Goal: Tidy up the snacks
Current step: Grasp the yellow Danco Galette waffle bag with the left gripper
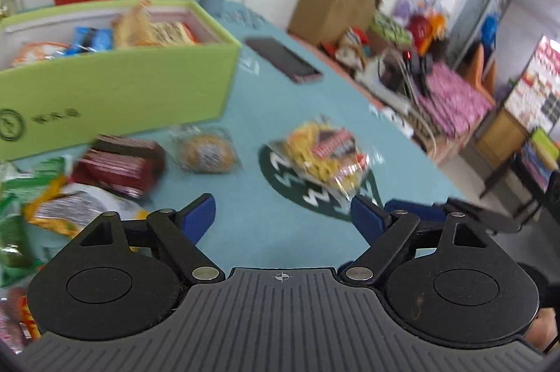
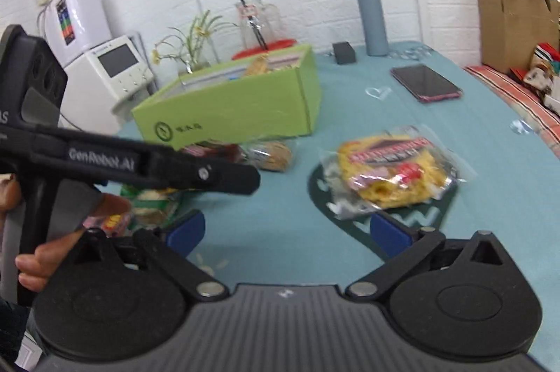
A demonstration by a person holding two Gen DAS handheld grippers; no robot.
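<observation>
A clear packet of yellow noodle snack (image 1: pixel 325 158) (image 2: pixel 388 172) lies on the teal tablecloth just ahead of both grippers. My left gripper (image 1: pixel 283 214) is open and holds nothing; the packet sits ahead of its right finger. My right gripper (image 2: pixel 287 232) is open wide and empty, its right finger just short of the packet. A green box (image 1: pixel 122 91) (image 2: pixel 238 105) with several snacks inside stands further back. In front of it lie a round cookie packet (image 1: pixel 208 153) (image 2: pixel 273 156) and a dark red packet (image 1: pixel 122 165).
Green and yellow snack bags (image 1: pixel 52 207) are heaped at the near left. A dark phone (image 1: pixel 281 58) (image 2: pixel 425 83) lies behind the noodle packet. A grey bottle (image 2: pixel 372 20) and a cardboard box (image 2: pixel 514 25) stand at the back. A hand (image 2: pixel 42 253) holds the left tool's black handle (image 2: pixel 105 158).
</observation>
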